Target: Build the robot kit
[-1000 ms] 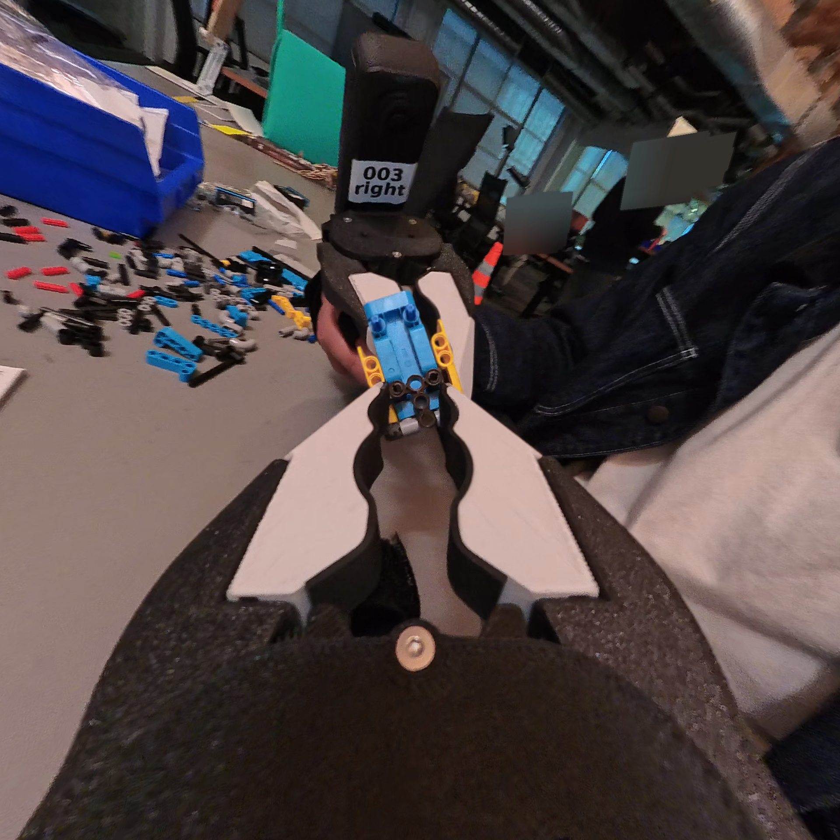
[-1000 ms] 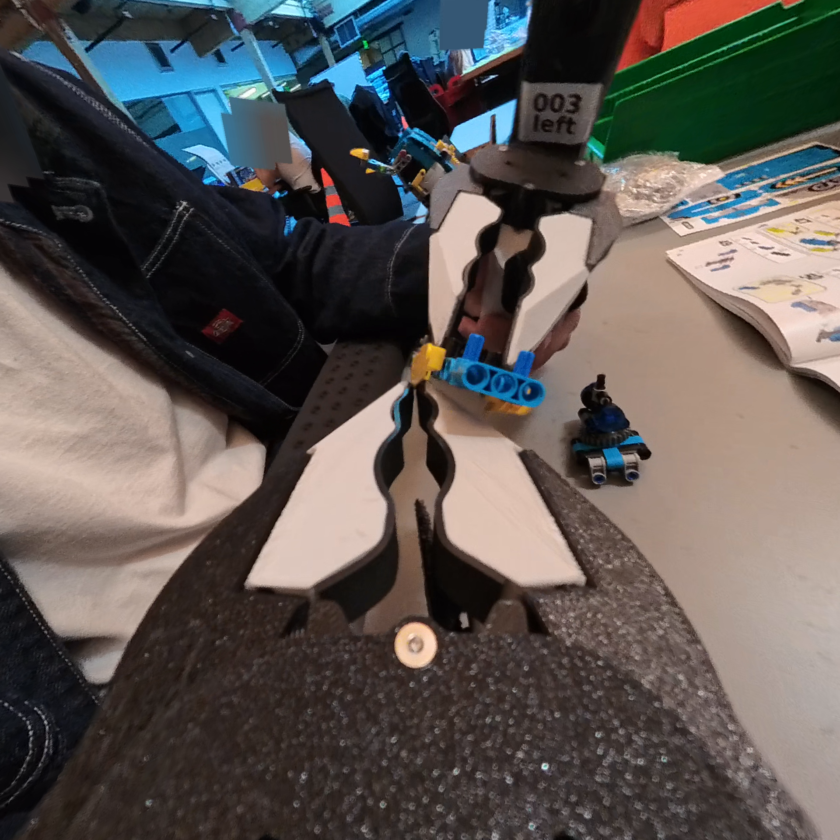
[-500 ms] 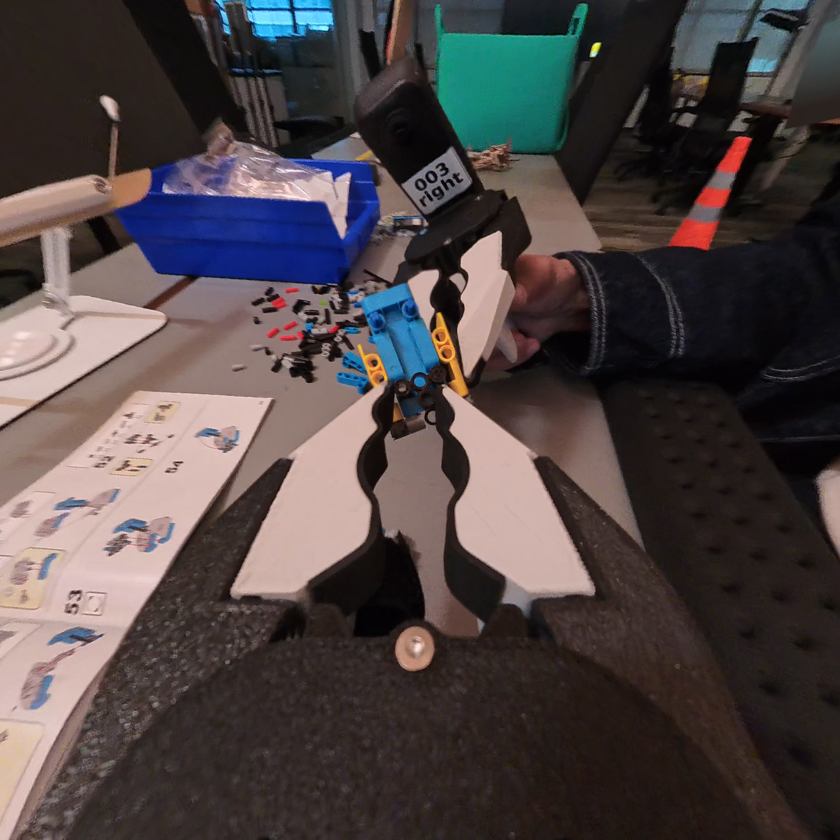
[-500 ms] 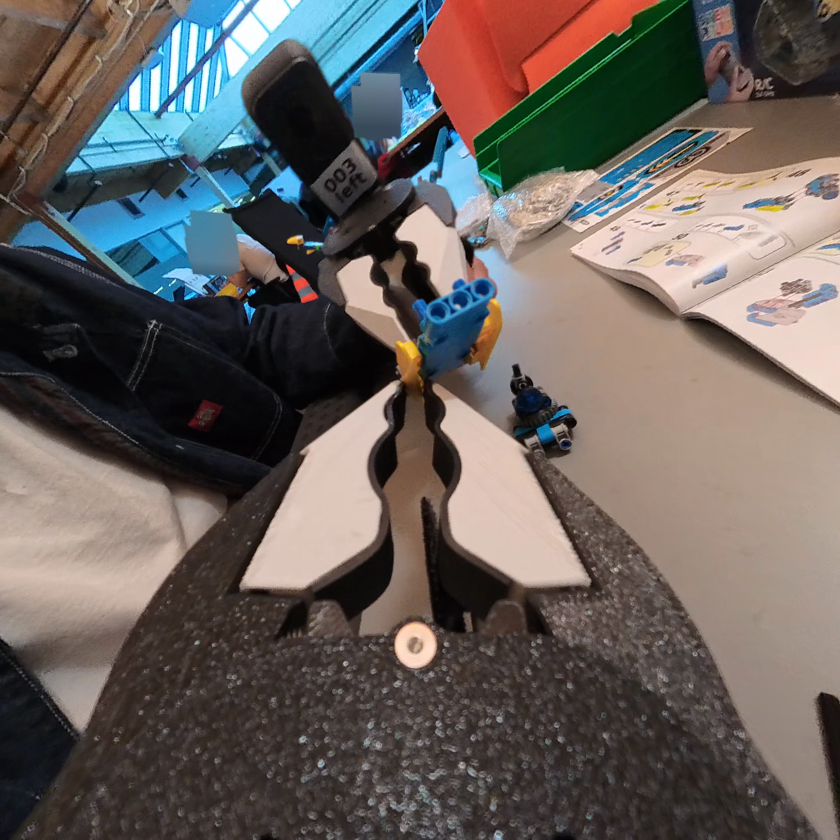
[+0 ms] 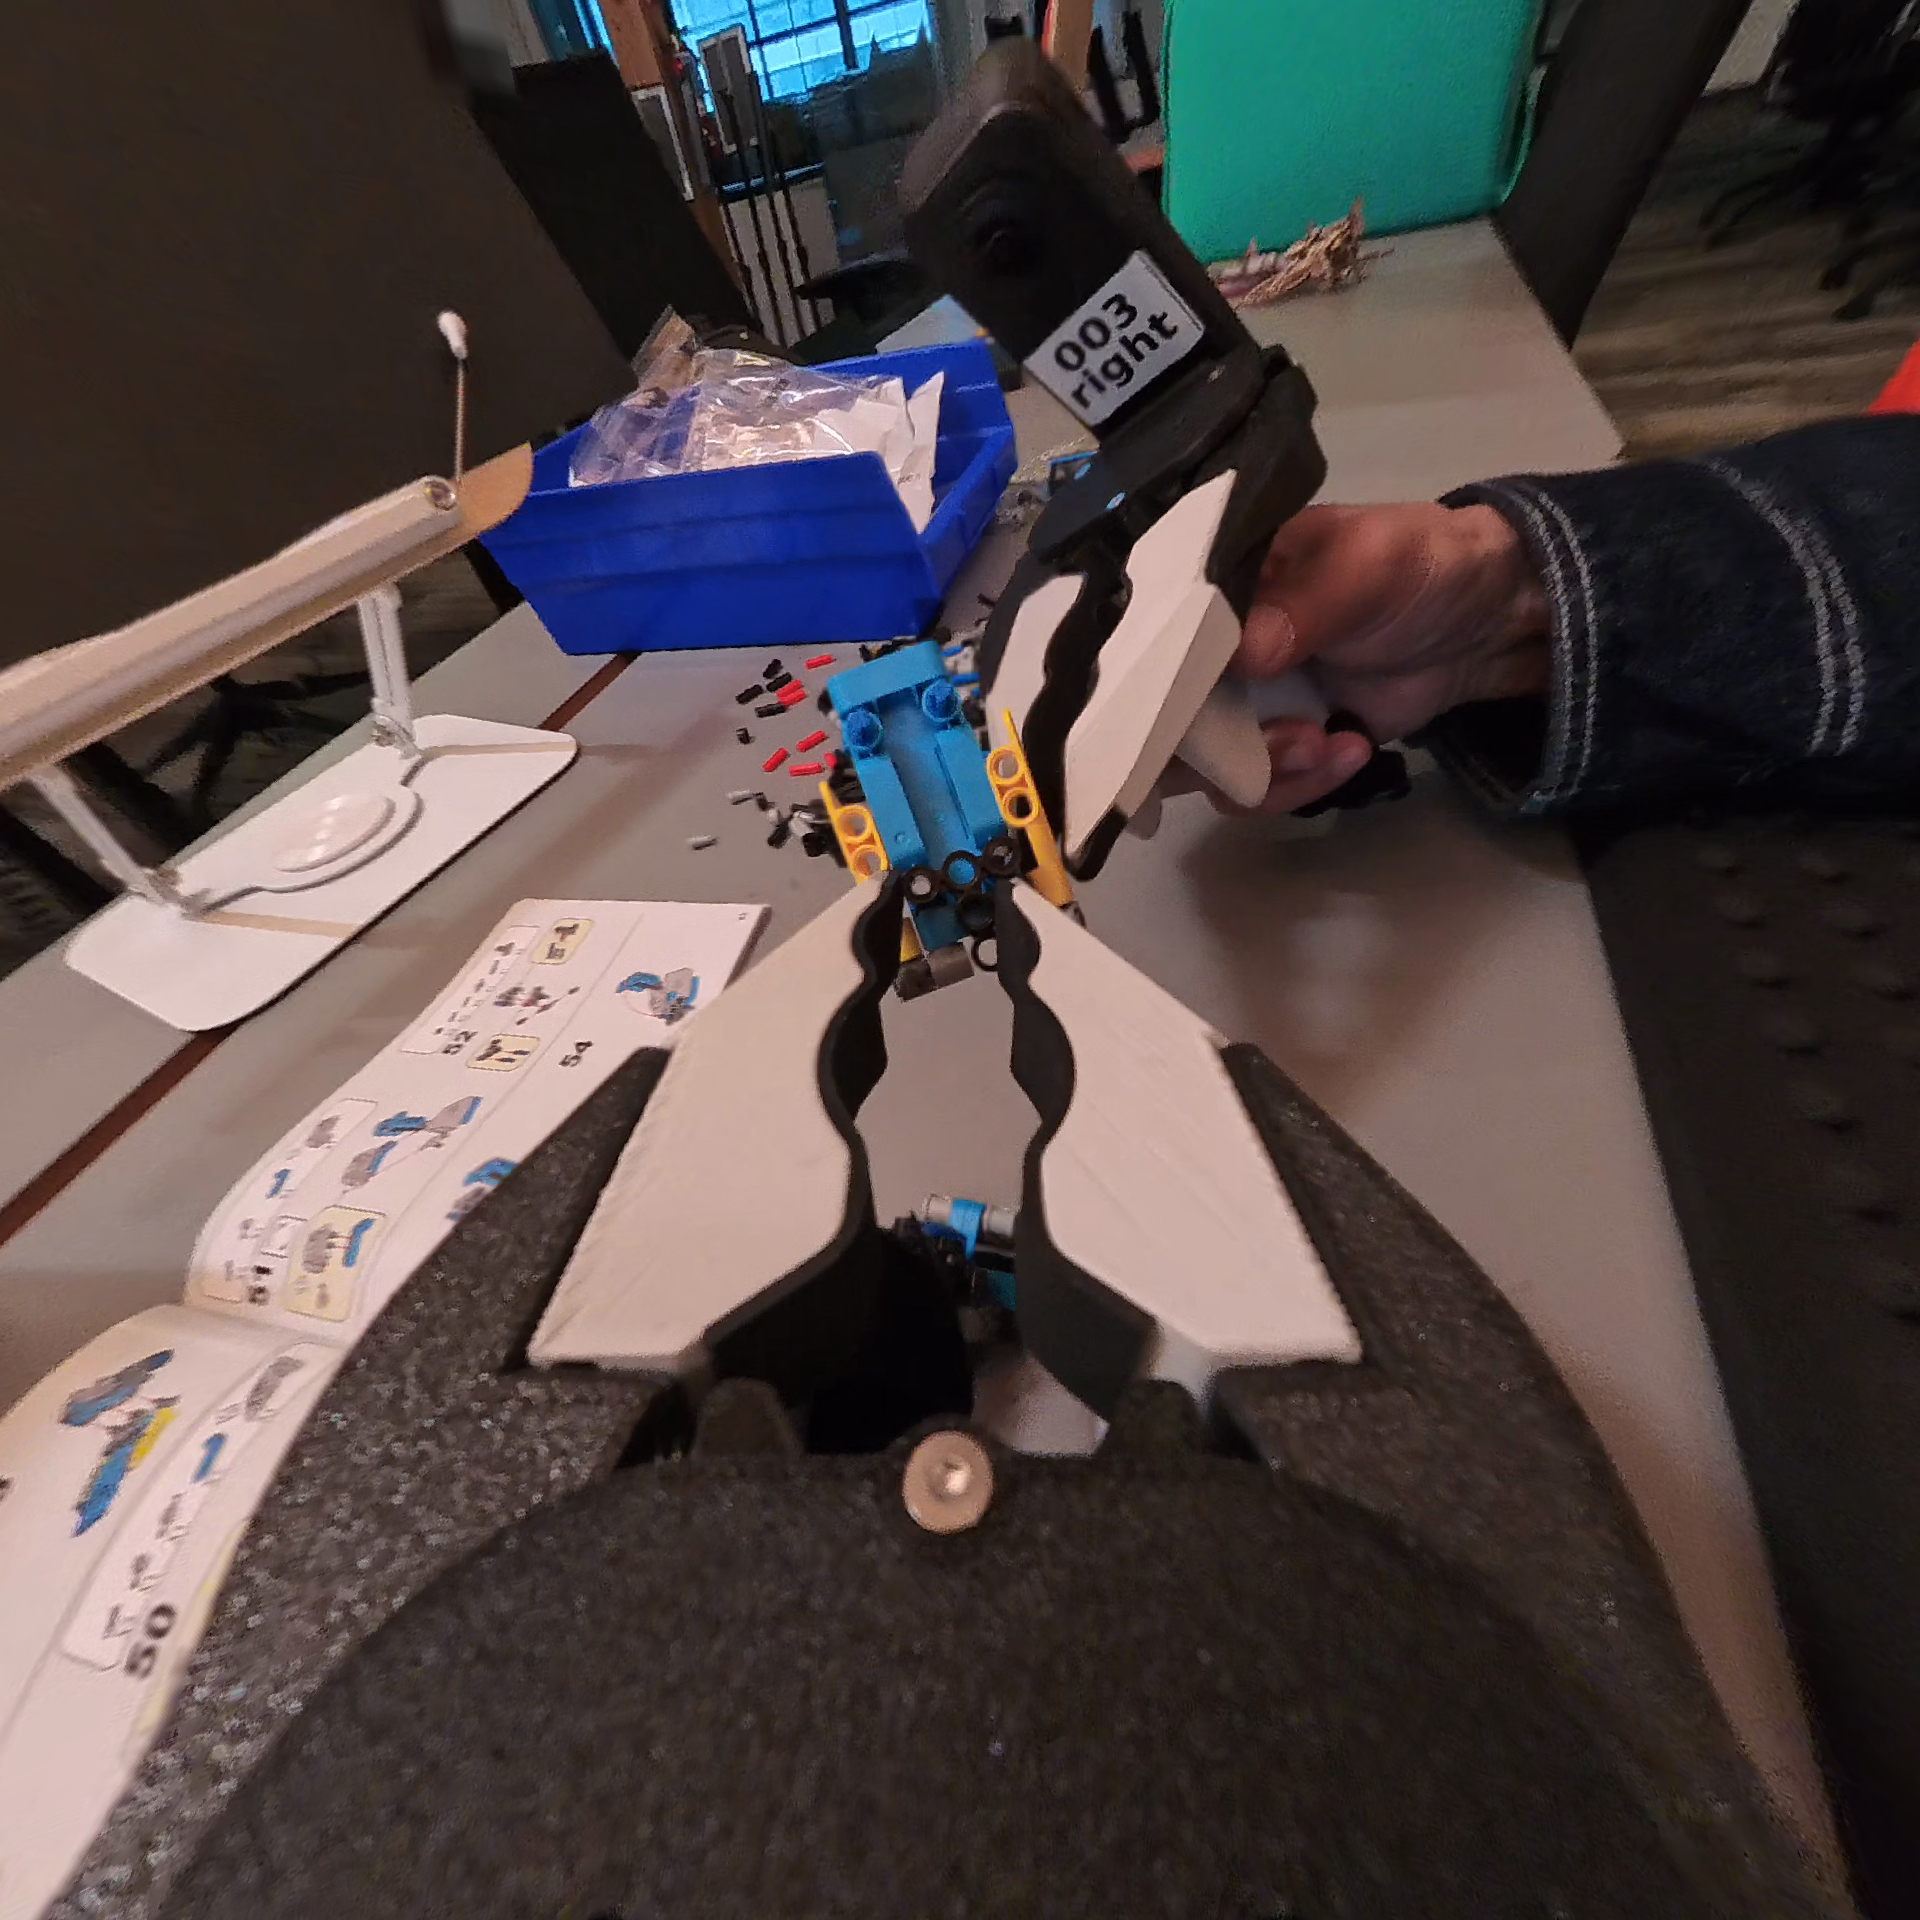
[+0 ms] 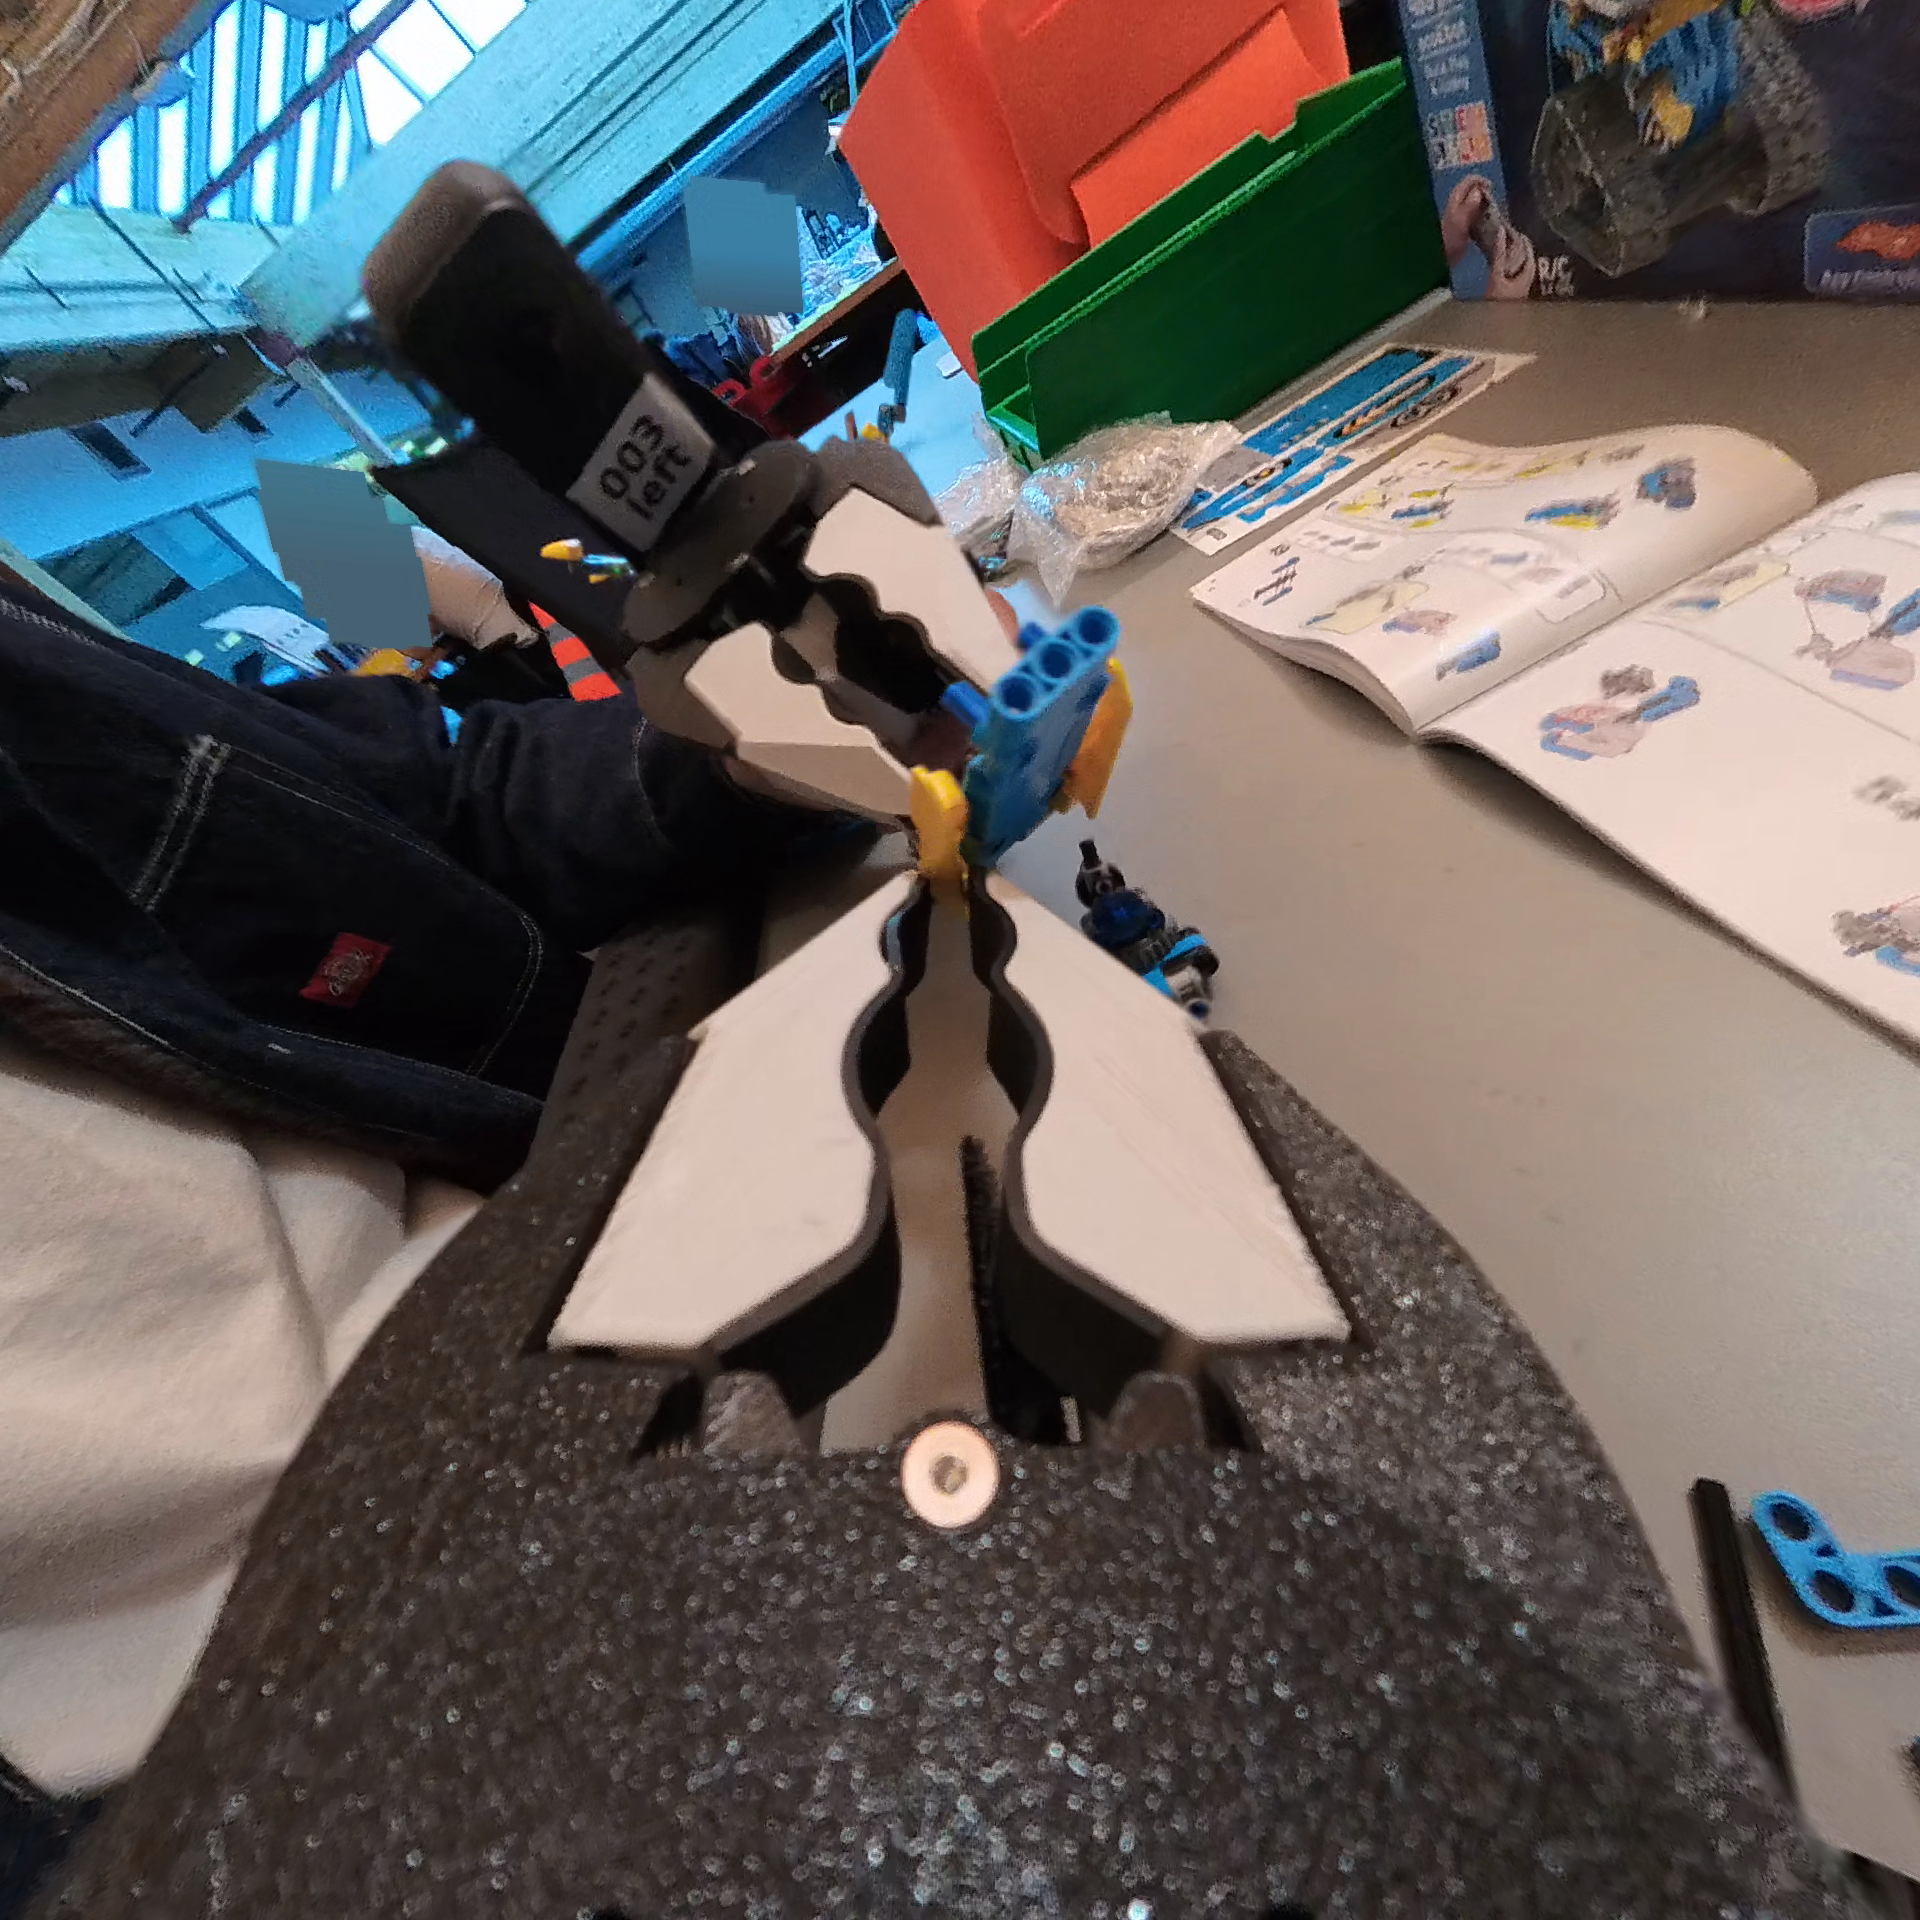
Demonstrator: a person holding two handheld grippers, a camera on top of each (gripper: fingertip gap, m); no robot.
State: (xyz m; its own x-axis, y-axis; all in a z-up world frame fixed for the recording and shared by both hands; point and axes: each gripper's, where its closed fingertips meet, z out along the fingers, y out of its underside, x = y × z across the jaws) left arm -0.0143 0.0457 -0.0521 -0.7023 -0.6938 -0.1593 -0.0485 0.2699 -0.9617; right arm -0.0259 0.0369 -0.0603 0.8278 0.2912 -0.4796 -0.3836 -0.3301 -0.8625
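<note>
grip, left: left gripper (image 5: 951, 914) is clenched on the near end of the blue-and-yellow brick assembly (image 5: 920, 769), its tips pinching the cluster of black pins there
grip, right: right gripper (image 6: 943, 883) is closed on a yellow piece at the side of the same assembly; a hand (image 5: 1382, 644) works its handle
position: the assembly is held between the two grippers, above the grey table (image 5: 1351, 987) and not touching it
built so far: a blue core with yellow holed beams on both flanks and black connectors at one end, all joined as one piece
second unit: a small blue-and-black sub-build (image 6: 1143, 935) stands by itself on the table, just beyond the right gripper's fingers and apart from the held piece
unjoined: loose parts (image 5: 790, 748) in black, red and grey lie scattered in front of the blue bin (image 5: 748, 551); a blue bent beam (image 6: 1839, 1569) and a black axle (image 6: 1730, 1621) lie near the right gripper's body
judgement: with this many pieces loose, the build looks far from complete
reference: instruction booklet (image 5: 499, 1049) lies open beside the left gripper
surroundings: green tray (image 6: 1195, 343), crumpled plastic bag (image 6: 1112, 488), white stand (image 5: 312, 831)
hidden: the assembly's underside; how deep the right gripper's tips bite on the yellow piece
cut off: the bent beam runs off the frame edge
unclear: the bin's contents show only as clear bags; the far loose parts are too small to sort by type
</note>
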